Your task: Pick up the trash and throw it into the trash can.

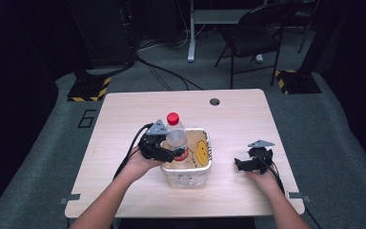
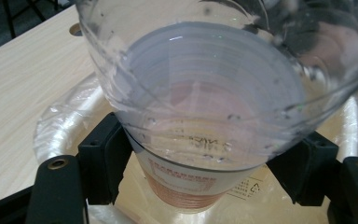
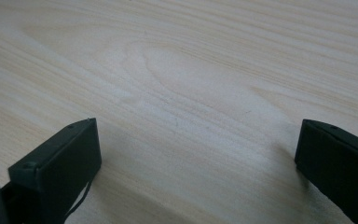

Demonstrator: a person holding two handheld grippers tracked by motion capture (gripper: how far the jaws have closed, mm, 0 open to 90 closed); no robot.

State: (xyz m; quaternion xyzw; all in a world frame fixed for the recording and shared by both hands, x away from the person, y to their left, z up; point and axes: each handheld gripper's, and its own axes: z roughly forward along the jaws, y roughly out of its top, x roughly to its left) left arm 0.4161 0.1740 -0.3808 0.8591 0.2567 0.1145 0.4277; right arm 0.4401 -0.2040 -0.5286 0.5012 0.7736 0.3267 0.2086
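Nearest the person, the right gripper (image 1: 249,163) rests low on the table (image 1: 248,114) at the right, its jaws spread wide with nothing but bare wood between them, so this hand appears idle for now. Farther in, the left gripper (image 1: 164,153) is clenched on the bottle (image 1: 177,136), a clear plastic one with a red cap (image 1: 172,118); in the left gripper view the two black pads press against opposite sides of the bottle's labelled lower body (image 2: 191,182), the clear wall bulging out above them. The bottle stands upright inside, or just over, the translucent tub (image 1: 205,164) with a yellow smiley on its floor; whether its base touches that floor cannot be told. Judging by this, the grasp is done, and what is left is either setting down and letting go or lifting clear.
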